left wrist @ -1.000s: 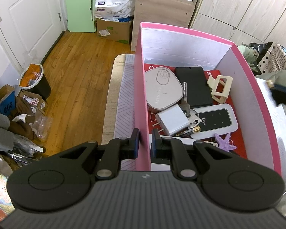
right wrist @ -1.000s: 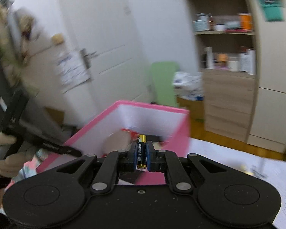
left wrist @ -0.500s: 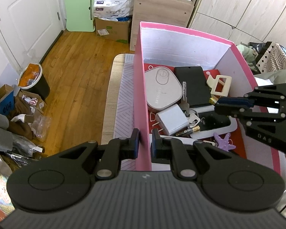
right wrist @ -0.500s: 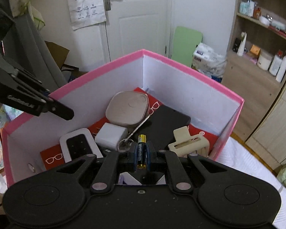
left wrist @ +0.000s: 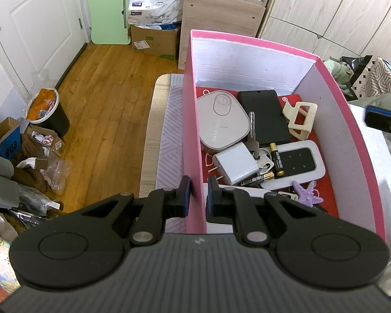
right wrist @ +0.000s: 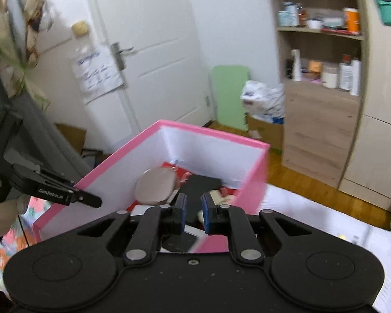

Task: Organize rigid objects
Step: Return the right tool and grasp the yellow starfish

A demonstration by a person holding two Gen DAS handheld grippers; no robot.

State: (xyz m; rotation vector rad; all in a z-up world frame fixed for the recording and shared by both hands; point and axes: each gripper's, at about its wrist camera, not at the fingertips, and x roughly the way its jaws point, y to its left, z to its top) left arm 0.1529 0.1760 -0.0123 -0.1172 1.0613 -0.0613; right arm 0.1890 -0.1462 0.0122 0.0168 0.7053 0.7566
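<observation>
A pink box (left wrist: 193,120) with white inner walls holds a grey rounded case (left wrist: 221,122), a black slab (left wrist: 264,114), a cream clip (left wrist: 301,120), a white charger (left wrist: 234,167), keys, a white remote (left wrist: 298,161), a purple starfish (left wrist: 307,193) and batteries. One black-and-gold battery (left wrist: 276,159) lies on the remote's left edge. My left gripper (left wrist: 197,195) is shut on the box's left wall. My right gripper (right wrist: 193,215) is open and empty, above the box's near-right side (right wrist: 252,182); its tip shows blurred in the left wrist view (left wrist: 383,121).
The box stands on a white-covered bed next to a striped mat (left wrist: 169,130). Wooden floor (left wrist: 104,99), a bin (left wrist: 47,114) and clutter lie to the left. A wooden shelf cabinet (right wrist: 323,99), a green board (right wrist: 229,91) and a white door (right wrist: 148,52) stand behind.
My right gripper has opened and let go of the battery, which now lies in the box on the remote. The right gripper has pulled back out of the box to the right.
</observation>
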